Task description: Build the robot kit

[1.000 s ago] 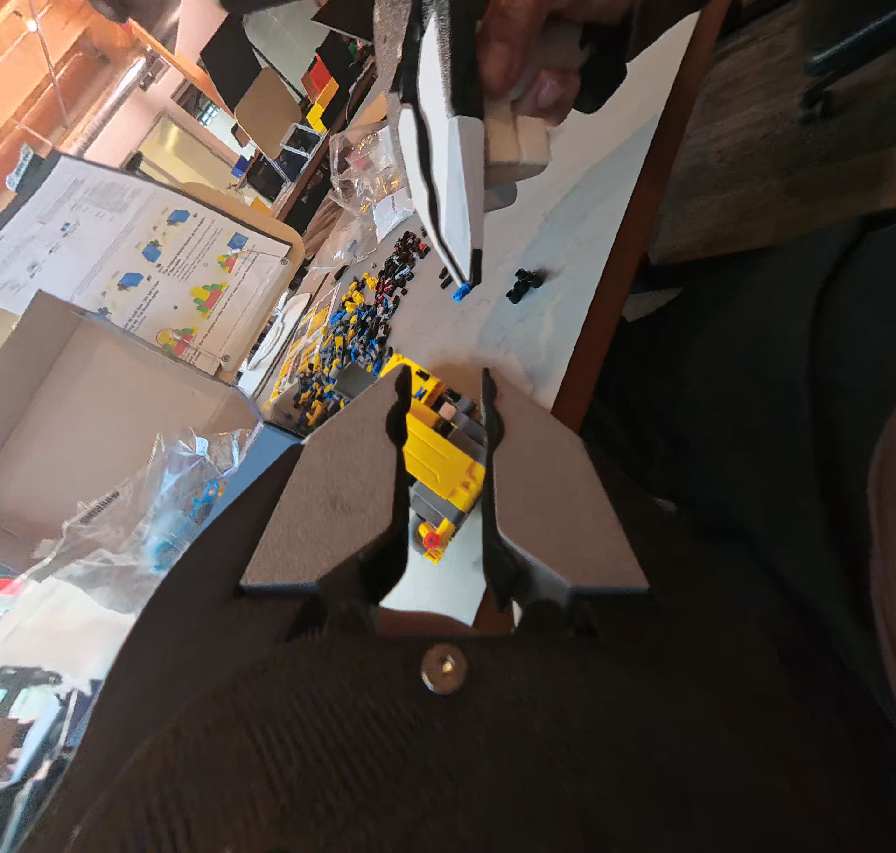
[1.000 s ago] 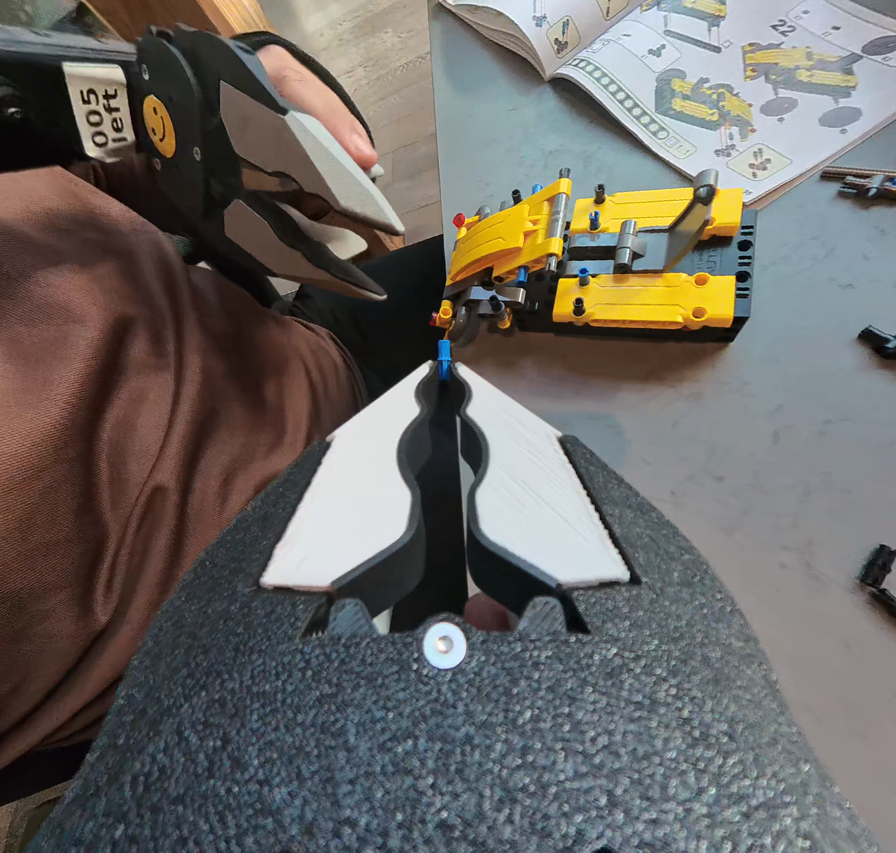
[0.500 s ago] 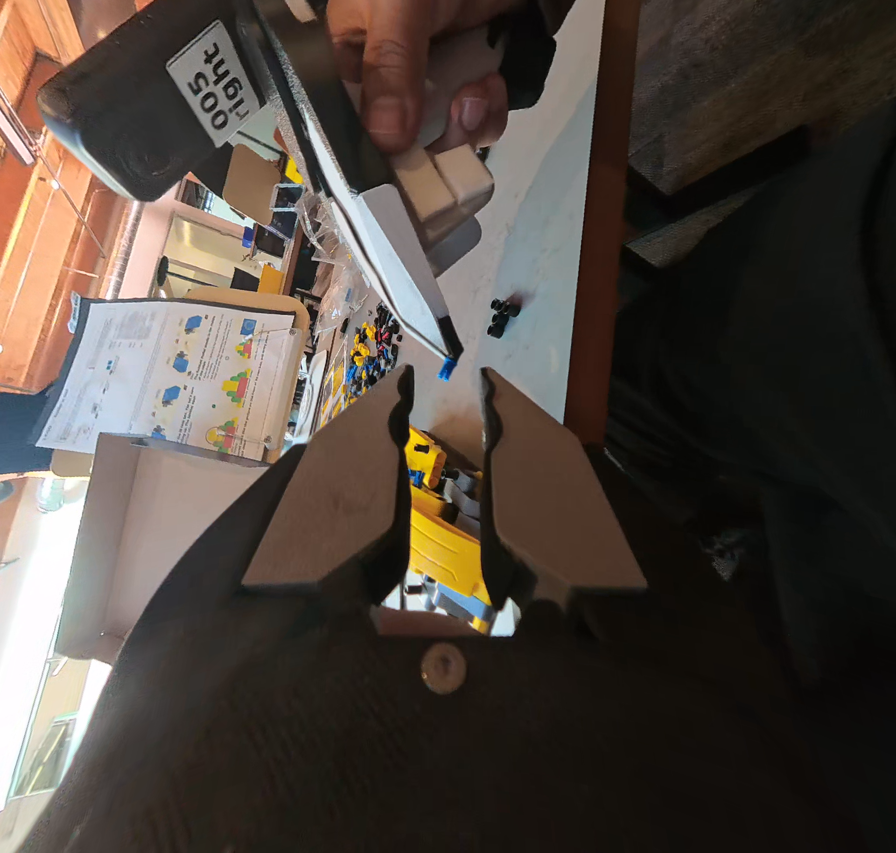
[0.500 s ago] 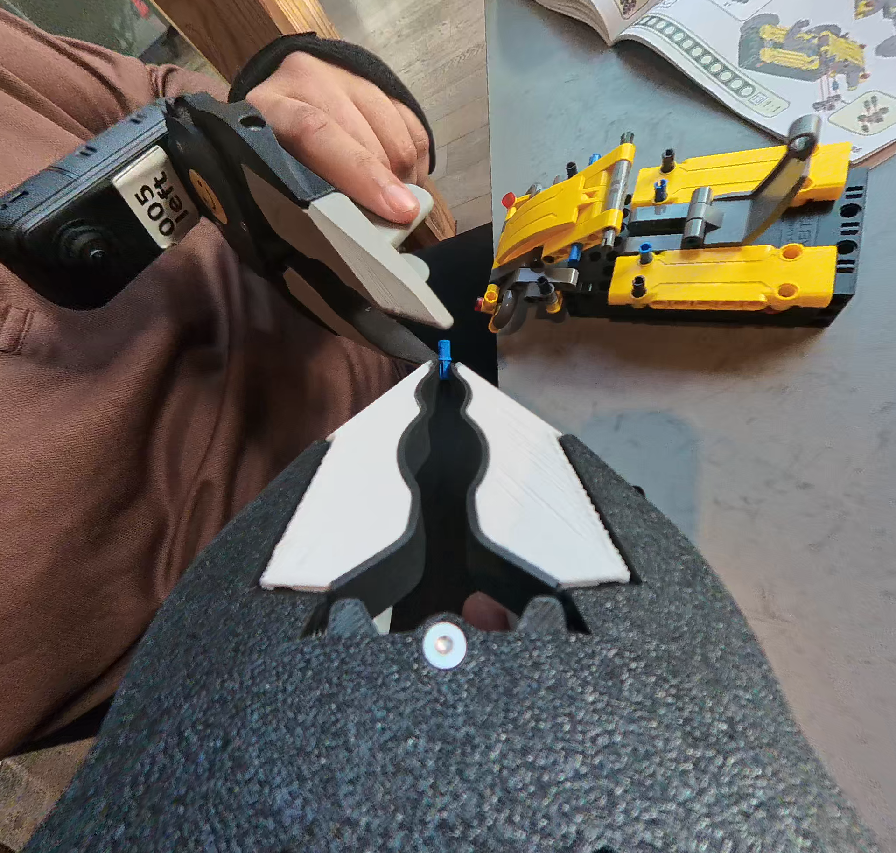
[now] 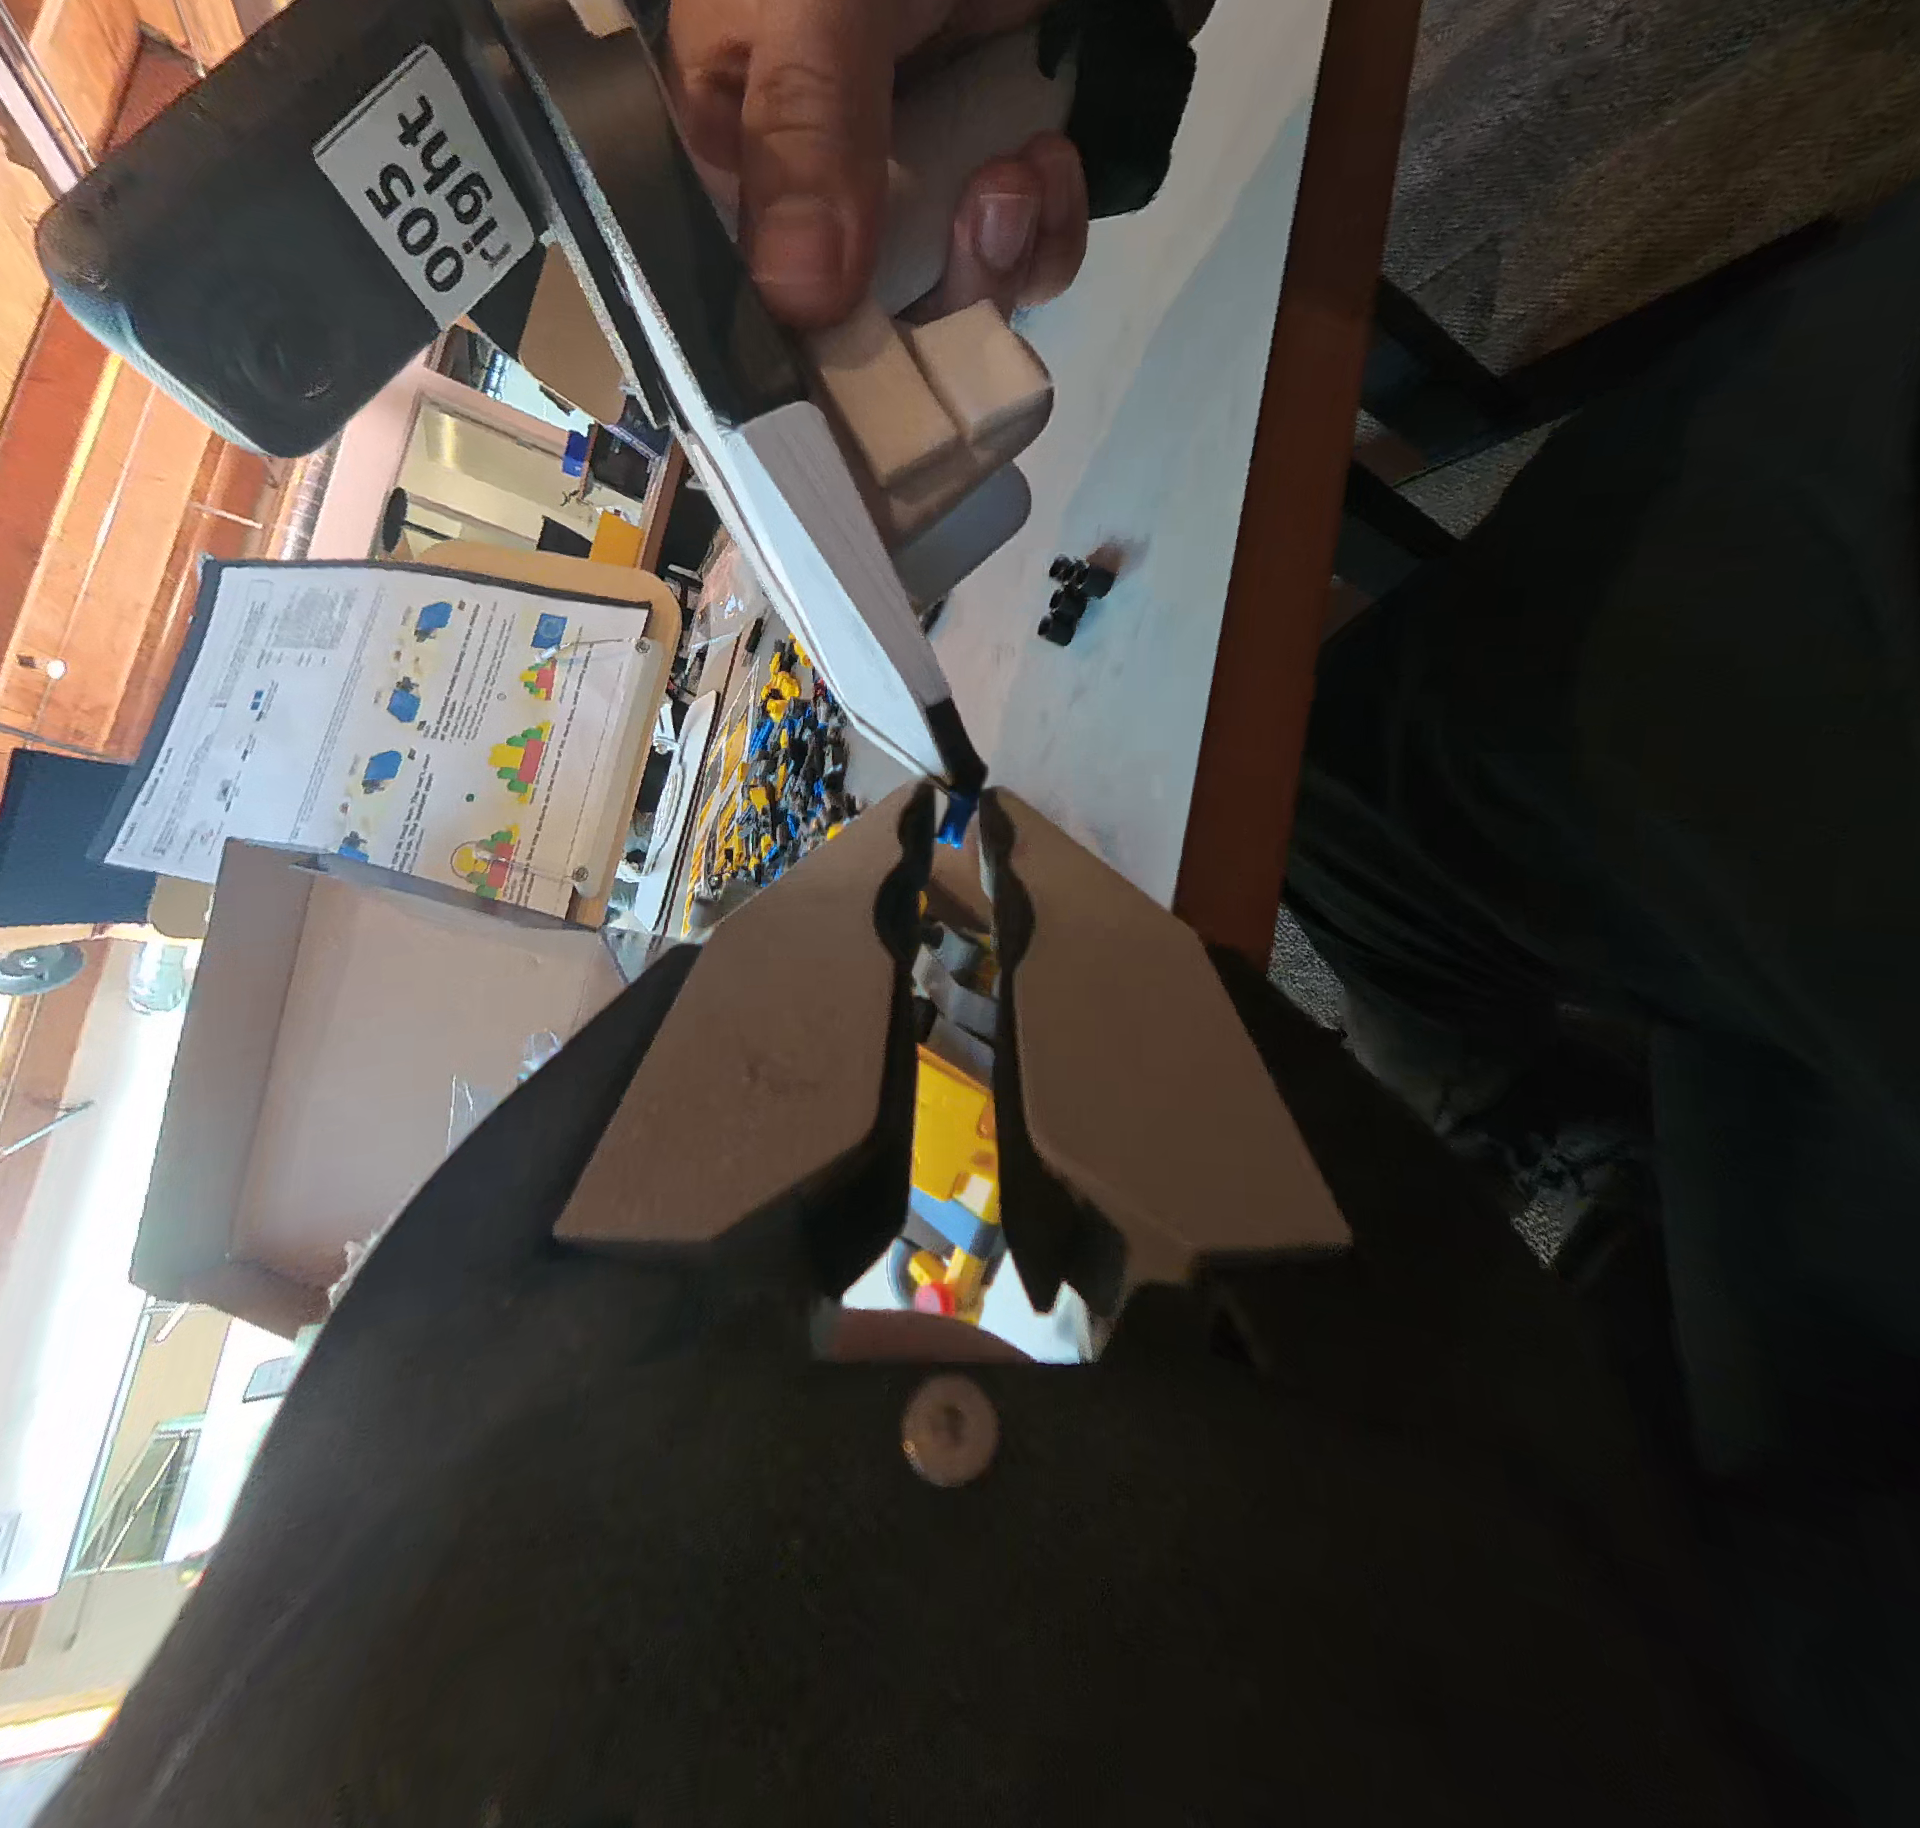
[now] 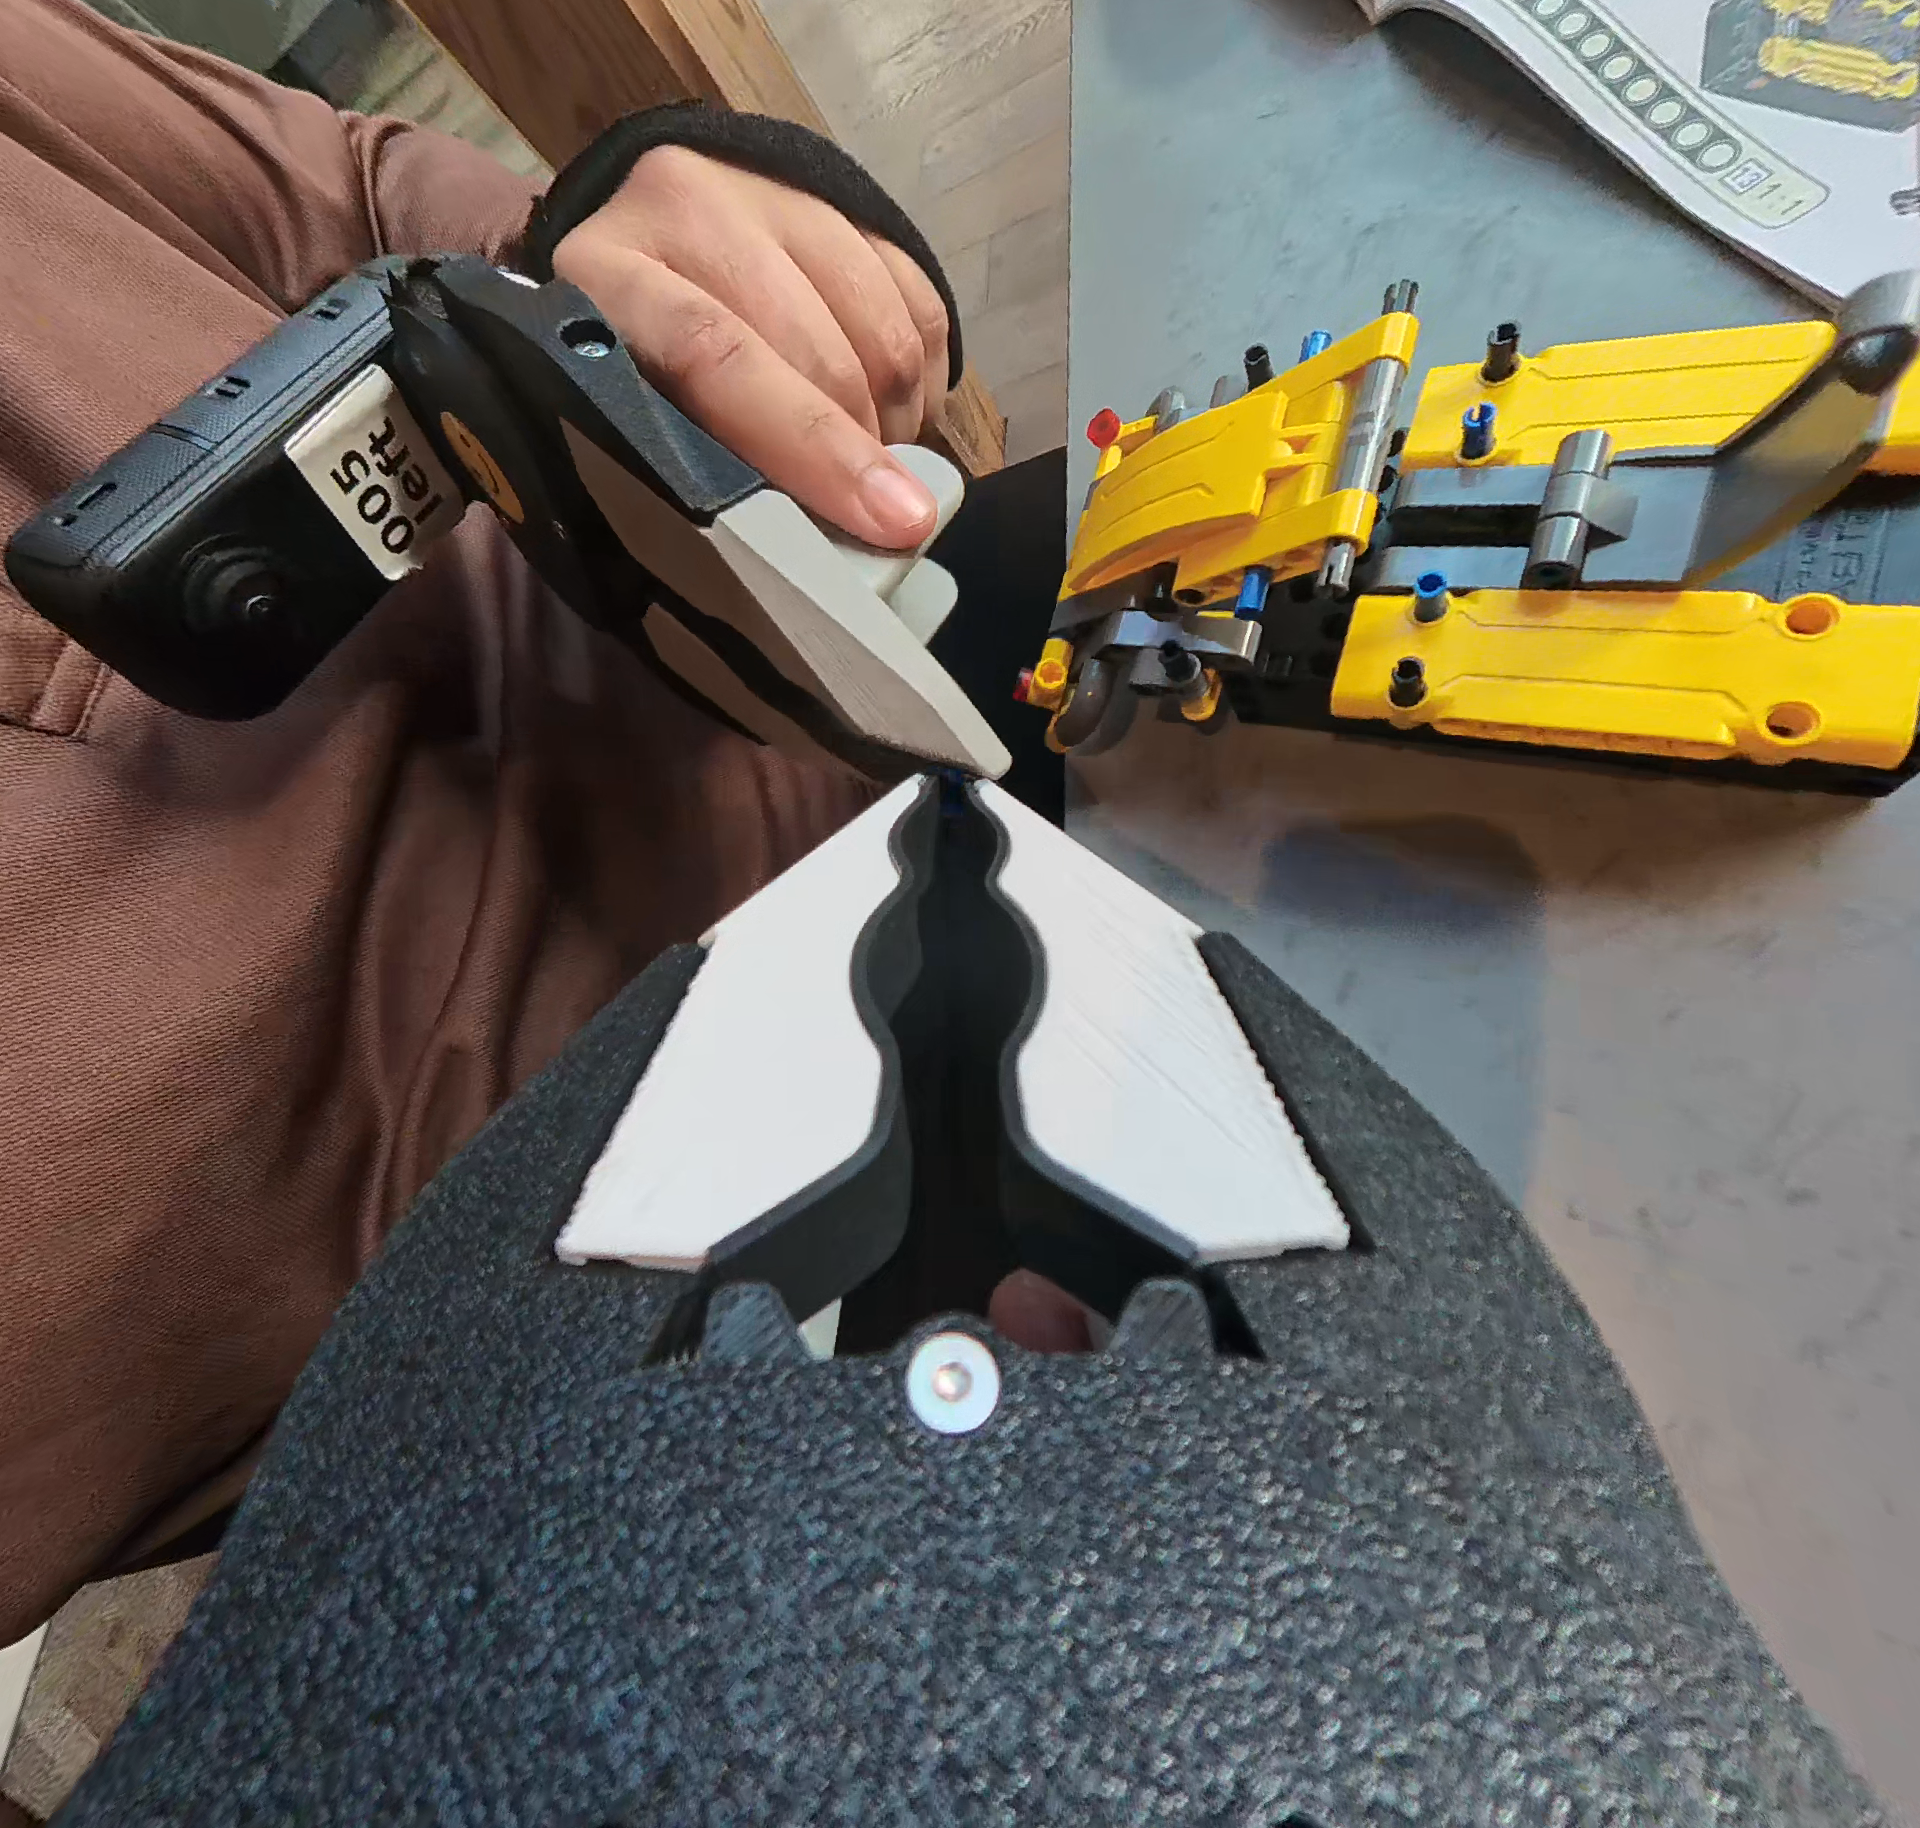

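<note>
Plastic pin [image 5: 952, 822], small and blue, sits pinched at the very tips of the right gripper [image 6: 951, 791], whose white ribbed fingers [image 6: 1143, 1051] are pressed together on it. The pin's free end pokes into the narrow gap at the tips of the left gripper [image 5: 952, 814]; its grey fingers [image 5: 1122, 1040] stand slightly apart around the pin, and whether they touch it cannot be told. Both grippers meet tip to tip in the air just off the near edge of the bench [image 6: 1558, 1051], above a brown-clothed lap [image 6: 260, 843]. A hand [image 6: 769, 344] with a black cuff grips the left tool, and another hand [image 5: 852, 64] holds the right one, each tool bearing a white sticker on its black pebbled housing.

On the smooth grey bench, close to its near edge, lies a half-built yellow and black model [image 6: 1507, 573] of studless beams, with grey axles and blue and black pins standing out of it. An open instruction booklet [image 6: 1662, 43] lies toward the far edge. In the left wrist view a loose heap of small parts [image 5: 779, 770] in yellow, blue and black is spread farther along the bench, two small black connectors [image 5: 1075, 599] lie near the wood-trimmed edge, and an open cardboard box [image 5: 343, 1051] with a printed sheet [image 5: 384, 708] propped behind it stands beyond.
</note>
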`<state>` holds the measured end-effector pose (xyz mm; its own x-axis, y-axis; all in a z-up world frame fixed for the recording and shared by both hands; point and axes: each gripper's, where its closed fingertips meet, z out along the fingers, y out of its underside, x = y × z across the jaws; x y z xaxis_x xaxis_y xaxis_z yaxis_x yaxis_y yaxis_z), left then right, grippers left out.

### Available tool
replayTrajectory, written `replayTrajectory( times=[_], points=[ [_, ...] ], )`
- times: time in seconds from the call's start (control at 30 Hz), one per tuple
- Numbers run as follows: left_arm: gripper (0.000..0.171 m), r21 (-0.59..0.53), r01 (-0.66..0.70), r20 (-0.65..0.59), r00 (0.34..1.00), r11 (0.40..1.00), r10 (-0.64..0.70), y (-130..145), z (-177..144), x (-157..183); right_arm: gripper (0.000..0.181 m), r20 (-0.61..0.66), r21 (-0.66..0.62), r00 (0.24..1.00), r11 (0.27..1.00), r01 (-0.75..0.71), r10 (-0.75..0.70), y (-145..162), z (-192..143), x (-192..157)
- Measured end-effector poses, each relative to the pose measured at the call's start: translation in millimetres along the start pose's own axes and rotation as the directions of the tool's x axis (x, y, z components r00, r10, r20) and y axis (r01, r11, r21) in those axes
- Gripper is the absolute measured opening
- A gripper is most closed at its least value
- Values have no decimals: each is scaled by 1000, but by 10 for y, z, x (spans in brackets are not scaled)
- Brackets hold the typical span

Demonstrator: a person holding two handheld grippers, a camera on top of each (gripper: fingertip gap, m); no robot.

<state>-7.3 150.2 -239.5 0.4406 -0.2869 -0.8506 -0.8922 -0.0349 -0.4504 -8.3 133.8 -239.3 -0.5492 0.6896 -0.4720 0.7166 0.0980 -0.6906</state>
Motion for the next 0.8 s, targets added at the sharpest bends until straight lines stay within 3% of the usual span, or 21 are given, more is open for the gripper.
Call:
replayTrajectory(
  times=[0.17,0.57,0.8],
  points=[
    [5,-28,-8,41,999,1000,9,104,-20,-41,0,-8,6,1000,1000,-15,15,-74,62,55],
    [11,-22,15,71,997,1000,-13,69,-5,-71,0,-31,31,999,999,-30,31,-116,21,78],
    [23,14,206,48,977,978,-206,95,-48,-147,0,-107,78,993,996,-42,51,-116,-248,218]
  ],
)
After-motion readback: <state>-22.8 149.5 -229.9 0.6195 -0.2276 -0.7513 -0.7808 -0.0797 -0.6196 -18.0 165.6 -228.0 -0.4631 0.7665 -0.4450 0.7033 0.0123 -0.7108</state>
